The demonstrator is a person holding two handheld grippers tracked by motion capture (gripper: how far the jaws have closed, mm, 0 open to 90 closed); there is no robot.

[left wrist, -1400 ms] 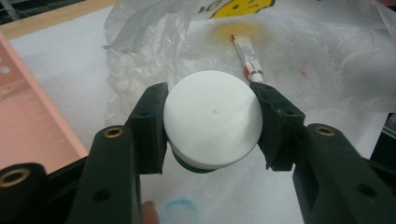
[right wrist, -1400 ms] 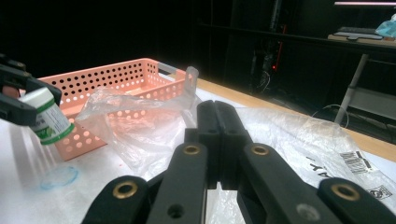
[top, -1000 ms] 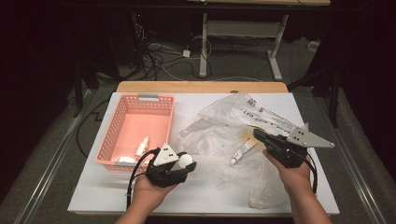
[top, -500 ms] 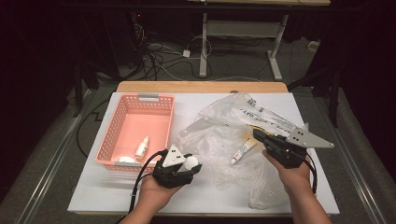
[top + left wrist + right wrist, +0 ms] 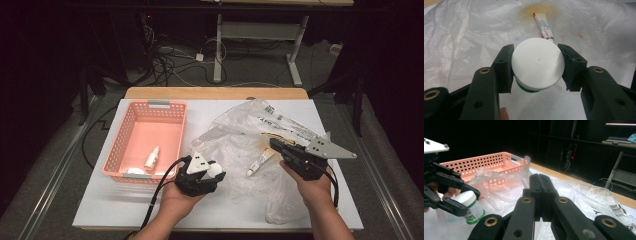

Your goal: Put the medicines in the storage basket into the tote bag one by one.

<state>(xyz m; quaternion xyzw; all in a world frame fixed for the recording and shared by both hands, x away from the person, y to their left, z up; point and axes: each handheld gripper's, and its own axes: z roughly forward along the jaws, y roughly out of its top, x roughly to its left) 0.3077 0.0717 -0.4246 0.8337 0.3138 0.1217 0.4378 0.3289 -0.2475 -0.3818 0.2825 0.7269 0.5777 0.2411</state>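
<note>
My left gripper is shut on a small jar with a white lid and a green-printed label, and holds it just above the table at the left edge of a crumpled clear plastic bag. In the left gripper view both pads press the sides of the jar's lid. A white tube lies on the bag between the two grippers, with the same tube just beyond the jar. My right gripper rests over the bag's right part, its jaws shut together on nothing.
A pink perforated basket stands at the table's left and holds a small white dropper bottle and another white item at its front. Printed packaging lies at the back right. Beyond the table's far edge are cables and desk legs.
My left gripper has carried the jar to the right, from in front of the basket toward the plastic bag. The right gripper has stayed where it was.
</note>
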